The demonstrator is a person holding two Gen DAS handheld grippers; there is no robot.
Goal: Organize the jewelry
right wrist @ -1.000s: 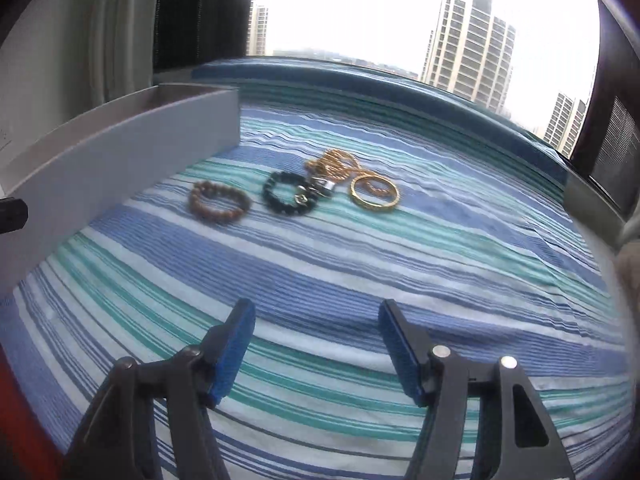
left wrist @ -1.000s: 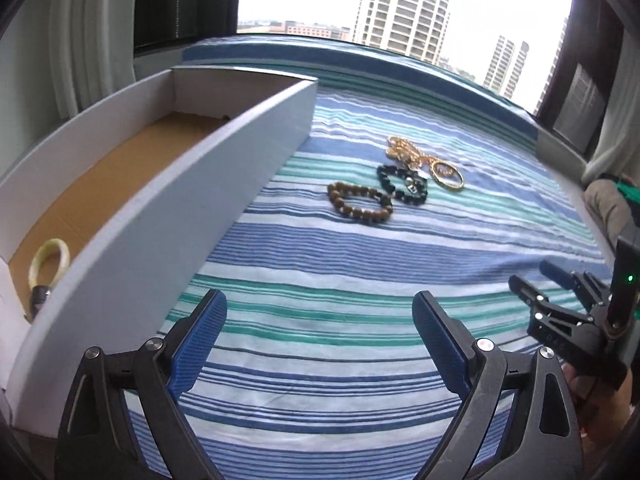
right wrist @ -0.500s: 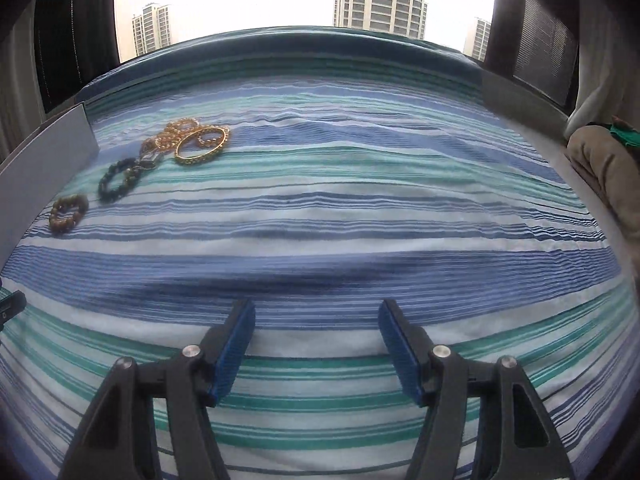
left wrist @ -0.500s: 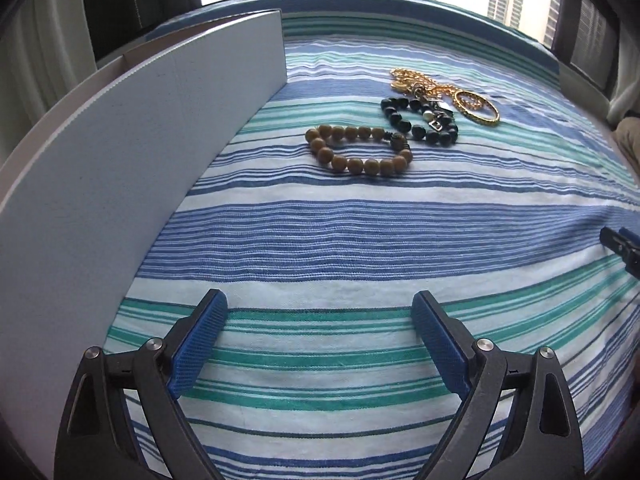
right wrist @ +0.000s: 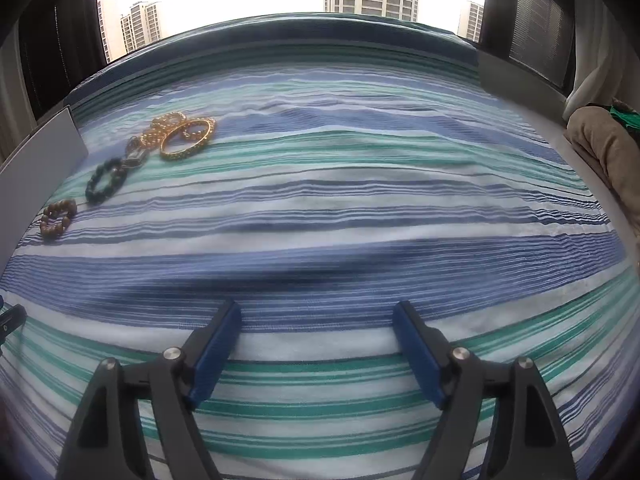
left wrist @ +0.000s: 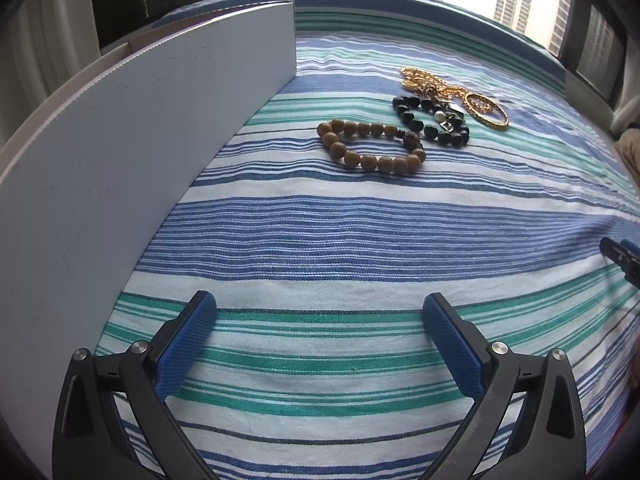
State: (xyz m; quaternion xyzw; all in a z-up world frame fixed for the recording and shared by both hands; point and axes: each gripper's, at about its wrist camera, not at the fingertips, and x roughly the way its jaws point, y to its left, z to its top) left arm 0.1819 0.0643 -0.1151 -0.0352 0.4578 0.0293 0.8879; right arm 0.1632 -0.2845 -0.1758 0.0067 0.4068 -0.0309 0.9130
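Note:
A brown wooden bead bracelet [left wrist: 370,148] lies on the striped cloth, ahead of my left gripper [left wrist: 320,312], which is open and empty low over the cloth. Behind it lie a black bead bracelet [left wrist: 432,122], a gold chain [left wrist: 420,78] and a gold bangle [left wrist: 486,110]. The white box [left wrist: 140,152] stands to the left; its inside is hidden. In the right wrist view the same pieces lie far left: brown bracelet [right wrist: 58,218], black bracelet [right wrist: 106,180], gold bangle [right wrist: 186,142]. My right gripper [right wrist: 318,320] is open and empty.
The striped blue, green and white cloth [left wrist: 360,240] covers the whole surface. The right gripper's tip [left wrist: 622,258] shows at the right edge of the left wrist view. A beige cushion [right wrist: 608,148] lies at the far right. A window with towers is behind.
My left gripper has dropped low and moved forward toward the bracelets; the box interior has gone out of sight. My right gripper has swung right, so the jewelry now sits far left.

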